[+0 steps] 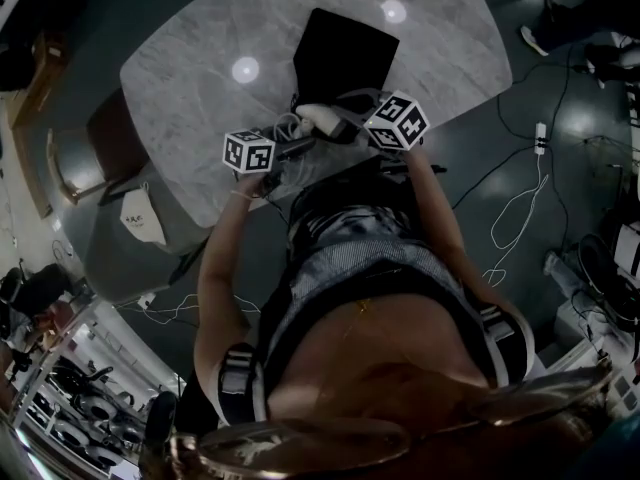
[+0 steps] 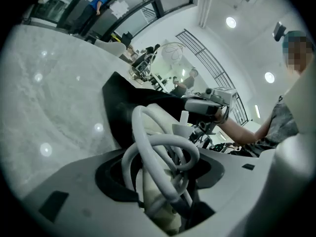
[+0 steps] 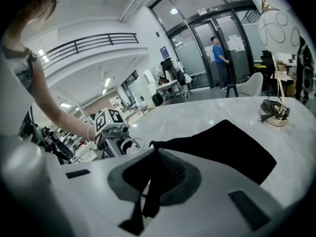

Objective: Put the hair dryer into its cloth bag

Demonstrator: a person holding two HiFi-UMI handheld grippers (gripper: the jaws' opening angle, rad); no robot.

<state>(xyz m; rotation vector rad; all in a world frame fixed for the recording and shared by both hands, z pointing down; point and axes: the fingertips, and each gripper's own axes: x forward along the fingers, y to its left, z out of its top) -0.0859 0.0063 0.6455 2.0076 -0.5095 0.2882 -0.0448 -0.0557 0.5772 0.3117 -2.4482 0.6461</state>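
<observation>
White hair dryer (image 1: 318, 116), cord coiled, held at edge of black cloth bag (image 1: 345, 53).

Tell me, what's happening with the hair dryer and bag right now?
Left hand-held gripper clamped on hair dryer. Right hand-held gripper shut on cloth bag edge. Dryer not yet in bag. Loose cord looped over dryer.

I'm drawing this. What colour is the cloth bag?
The flat cloth bag is black; best in right gripper view.

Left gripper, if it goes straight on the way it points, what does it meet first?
Probably the black cloth bag, lying just beyond the hair dryer it holds; depth is unclear.
</observation>
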